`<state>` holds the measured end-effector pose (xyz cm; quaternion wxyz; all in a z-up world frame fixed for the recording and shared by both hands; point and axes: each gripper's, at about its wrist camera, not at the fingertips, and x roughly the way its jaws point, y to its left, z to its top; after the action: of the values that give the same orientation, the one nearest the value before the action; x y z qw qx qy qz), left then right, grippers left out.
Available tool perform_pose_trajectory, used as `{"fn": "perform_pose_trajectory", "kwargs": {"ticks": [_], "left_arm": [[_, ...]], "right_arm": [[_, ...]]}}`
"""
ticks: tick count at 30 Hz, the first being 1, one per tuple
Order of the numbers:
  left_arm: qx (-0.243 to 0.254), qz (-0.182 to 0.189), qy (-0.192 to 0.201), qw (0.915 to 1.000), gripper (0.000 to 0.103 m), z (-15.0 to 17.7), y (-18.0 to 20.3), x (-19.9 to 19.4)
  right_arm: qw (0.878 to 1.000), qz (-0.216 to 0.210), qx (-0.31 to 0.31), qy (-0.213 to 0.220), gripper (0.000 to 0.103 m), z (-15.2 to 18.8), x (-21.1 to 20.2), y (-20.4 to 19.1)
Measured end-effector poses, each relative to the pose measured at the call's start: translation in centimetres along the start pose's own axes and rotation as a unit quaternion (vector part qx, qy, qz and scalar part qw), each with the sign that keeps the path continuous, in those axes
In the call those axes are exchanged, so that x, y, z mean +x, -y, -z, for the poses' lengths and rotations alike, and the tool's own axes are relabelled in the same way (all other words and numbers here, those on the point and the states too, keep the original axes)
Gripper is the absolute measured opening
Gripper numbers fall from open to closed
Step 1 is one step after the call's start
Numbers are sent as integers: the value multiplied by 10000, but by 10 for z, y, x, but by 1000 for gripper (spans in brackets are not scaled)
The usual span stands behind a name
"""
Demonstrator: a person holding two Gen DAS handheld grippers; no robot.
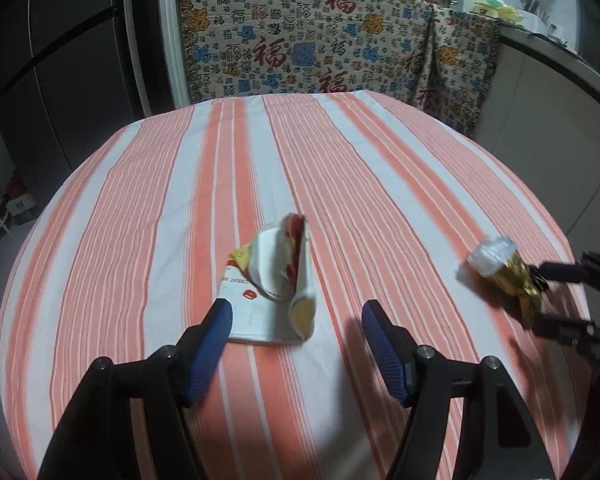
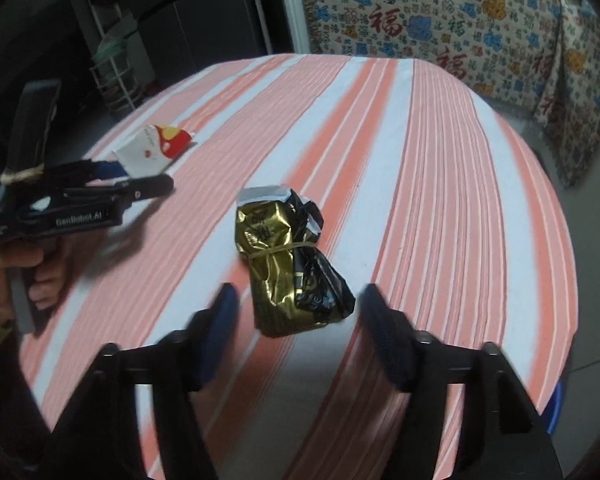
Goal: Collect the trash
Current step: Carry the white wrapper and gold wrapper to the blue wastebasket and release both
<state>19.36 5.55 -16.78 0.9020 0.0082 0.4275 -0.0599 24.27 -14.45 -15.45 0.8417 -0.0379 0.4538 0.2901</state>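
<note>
Two pieces of trash lie well apart on the striped desk (image 1: 340,160), each lengthwise just ahead of a released gripper: the white wrapper (image 1: 274,284) before the left gripper (image 1: 296,316), the gold packet (image 2: 294,264) before the right gripper (image 2: 298,300)

The table (image 1: 140,184) is wearing a soft cloth with orange and white stripes — matt and a little ribbed. Near its middle the crumpled paper wrapper (image 1: 274,292) is looking smooth and a bit shiny. The gold and black packet (image 2: 292,264) is shining like crinkly foil. The gripper fingers (image 1: 216,344) are showing blue ridged pads — rubbery — on black plastic. The patterned cloth (image 1: 324,44) beyond the far edge is looking woven and dull.
</note>
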Motion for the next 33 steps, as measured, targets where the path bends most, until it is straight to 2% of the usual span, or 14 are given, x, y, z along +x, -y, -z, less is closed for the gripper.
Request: {"fn": "perform_pose_trajectory", "kwargs": {"ticks": [4, 8, 14, 19, 21, 22, 23, 24, 28, 33], "left_arm": [[49, -59, 12, 10000, 69, 0, 3, -7], [-137, -150, 25, 9998, 68, -13, 6, -9], [78, -176, 38, 9998, 68, -22, 25, -16], [87, -552, -134, 9983, 67, -24, 24, -2], [-50, -478, -224, 9986, 53, -25, 17, 4], [-72, -431, -293, 9986, 36, -25, 16, 6], [-86, -400, -353, 9985, 19, -25, 15, 8], [-119, -373, -402, 9984, 11, -25, 13, 10], [-255, -176, -315, 9990, 6, -21, 12, 3], [-200, 179, -134, 9995, 6, -19, 37, -15]], "right_arm": [[9992, -183, -348, -36, 79, -6, -3, -9], [9979, -123, -638, -61, 79, -13, 1, -22], [9985, -57, -519, -188, 79, -19, 6, -22], [9987, -38, -395, -309, 76, -22, 11, -20], [9986, -115, -363, -374, 65, -21, 14, -20], [9986, -144, -343, -383, 61, -21, 16, -19], [9986, -179, -304, -394, 50, -20, 17, -18], [9986, -219, -254, -402, 45, -19, 17, -17], [9990, -374, 16, -224, 41, -17, 3, -10], [9981, -524, 330, -7, 41, -14, -18, 3]]}}
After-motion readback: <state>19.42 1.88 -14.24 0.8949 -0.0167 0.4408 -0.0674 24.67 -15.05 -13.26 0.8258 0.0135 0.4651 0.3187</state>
